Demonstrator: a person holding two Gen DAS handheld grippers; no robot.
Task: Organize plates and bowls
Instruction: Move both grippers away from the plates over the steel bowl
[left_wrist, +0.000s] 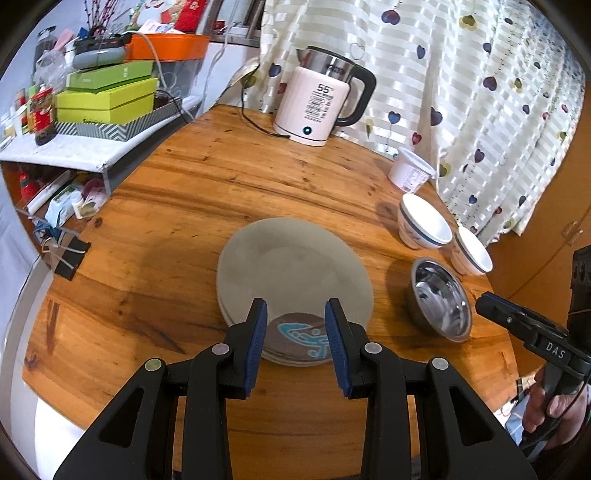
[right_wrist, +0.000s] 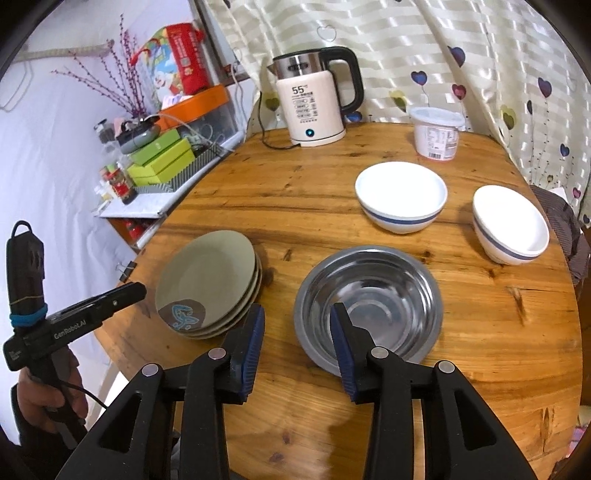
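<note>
Plates (right_wrist: 207, 280) are being kept in a stack of grey-green dishes on the near left part of the round wooden table (left_wrist: 221, 177), the top one bearing a dark patch with a blue drawing at its near edge. Just beside the stack, to its right, a steel bowl (right_wrist: 369, 302) is being left upright and apart from it. Farther back and to the right, two white bowls with blue bands are being shown: one white bowl (right_wrist: 400, 195) behind the steel one, and a nested white pair (right_wrist: 511, 225) near the table's right edge, all well apart from one another. At the back a pale electric kettle (right_wrist: 314, 103) and a white lidded tub (right_wrist: 437, 133) are being seen before a curtain (right_wrist: 480, 55) printed with hearts. The left gripper (left_wrist: 295, 321) is being held over the near rim of the plate stack with its blue pads partly apart and nothing pressed between them; whether the pads touch the plates cannot be told. The right gripper (right_wrist: 297, 326) is being held at the near left rim of the steel bowl, its jaws likewise parted by a moderate gap, with one finger over the bowl's inside and the other outside it, and no grip being shown. A hand (right_wrist: 44, 402) is being seen around the left tool's handle.
</note>
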